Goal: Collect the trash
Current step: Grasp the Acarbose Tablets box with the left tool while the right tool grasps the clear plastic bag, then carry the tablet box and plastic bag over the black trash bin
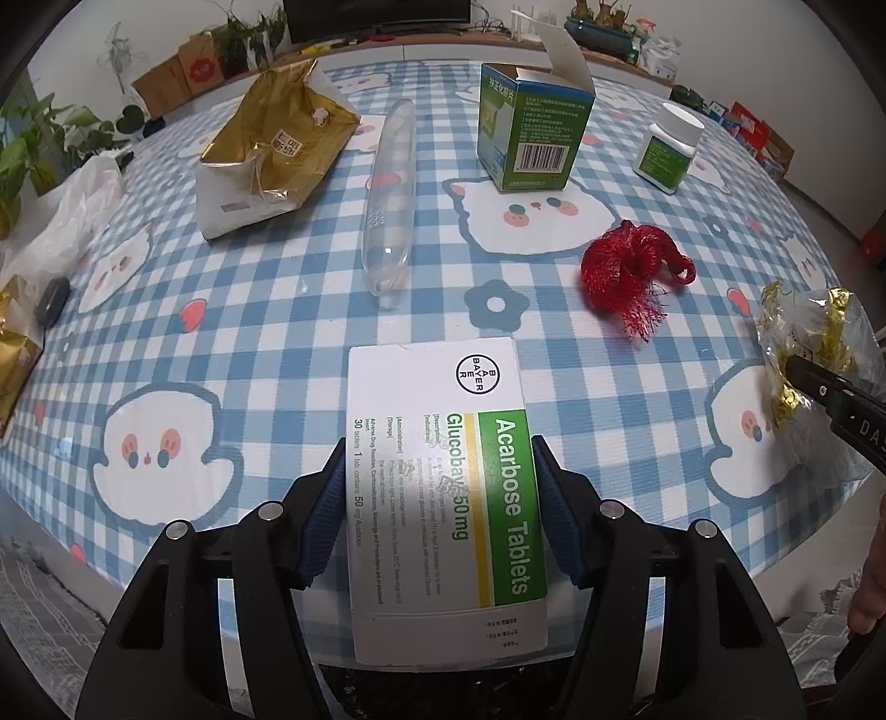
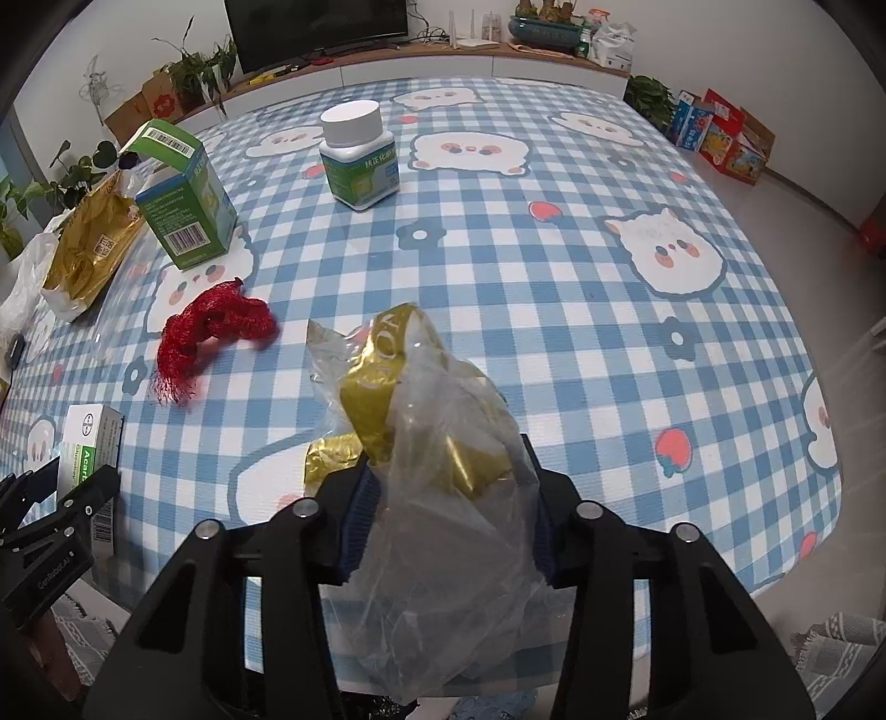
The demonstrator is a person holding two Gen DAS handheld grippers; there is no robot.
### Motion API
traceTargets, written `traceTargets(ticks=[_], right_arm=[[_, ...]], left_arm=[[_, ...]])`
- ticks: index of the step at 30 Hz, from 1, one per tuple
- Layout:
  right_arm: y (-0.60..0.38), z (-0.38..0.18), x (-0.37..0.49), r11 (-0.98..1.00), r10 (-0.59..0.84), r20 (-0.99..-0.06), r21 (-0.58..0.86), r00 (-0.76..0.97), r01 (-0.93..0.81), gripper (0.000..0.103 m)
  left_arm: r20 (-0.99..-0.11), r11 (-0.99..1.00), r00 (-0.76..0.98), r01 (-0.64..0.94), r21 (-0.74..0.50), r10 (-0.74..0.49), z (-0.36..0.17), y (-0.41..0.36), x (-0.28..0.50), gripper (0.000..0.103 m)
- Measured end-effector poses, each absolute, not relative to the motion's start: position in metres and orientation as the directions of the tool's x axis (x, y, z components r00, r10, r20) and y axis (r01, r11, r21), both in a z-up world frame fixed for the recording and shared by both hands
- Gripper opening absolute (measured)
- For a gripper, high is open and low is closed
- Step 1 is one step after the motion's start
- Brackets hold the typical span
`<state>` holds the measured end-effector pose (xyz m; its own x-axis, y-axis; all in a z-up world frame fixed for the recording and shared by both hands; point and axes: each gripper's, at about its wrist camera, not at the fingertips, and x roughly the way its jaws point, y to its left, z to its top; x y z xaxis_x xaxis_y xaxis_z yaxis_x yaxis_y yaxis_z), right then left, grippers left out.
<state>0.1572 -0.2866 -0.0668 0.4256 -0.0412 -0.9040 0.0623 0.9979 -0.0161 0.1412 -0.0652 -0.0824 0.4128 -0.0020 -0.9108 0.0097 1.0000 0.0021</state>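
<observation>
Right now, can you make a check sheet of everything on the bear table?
Surface: blue-and-white checked tablecloth with cartoon animals.
Job's things: white Acarbose tablet box; crumpled clear plastic bag with gold foil.
Clutter: red mesh net, open green carton, white-capped pill bottle, clear plastic tube, torn gold pouch.
Grippers: left tool shut on box; right tool shut on bag.
Cables: nothing seen.
Surroundings: houseplants, dark television.

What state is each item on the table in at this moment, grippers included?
Left gripper: shut on the Acarbose box.
Right gripper: shut on the crumpled plastic wrapper.
Green carton: upright, top flap open.
Pill bottle: upright, cap on.
Gold bag: torn open, lying flat.
Clear tube: lying on its side.
Red netting: bunched up, untouched.
</observation>
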Motion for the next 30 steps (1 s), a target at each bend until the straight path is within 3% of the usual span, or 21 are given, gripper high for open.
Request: traceTargets(ticks=[4,30], right_arm=[[-0.288,-0.066,0.157,0.998,-0.035,-0.902,-0.008,0.43,0.066,0.032],[-0.274,-0.014,0.105,0.998,-0.02,-0.832,0.019,0.555,0.064,0.032]], left_arm=[[-0.909,1.0,0.417,0.003,-0.006,-0.007,-0.082,-0.065,0.14,0.06],[-0.851,0.998,0.52,0.03,-0.061,-0.068,-0.038,-0.063,0.089,0.06]])
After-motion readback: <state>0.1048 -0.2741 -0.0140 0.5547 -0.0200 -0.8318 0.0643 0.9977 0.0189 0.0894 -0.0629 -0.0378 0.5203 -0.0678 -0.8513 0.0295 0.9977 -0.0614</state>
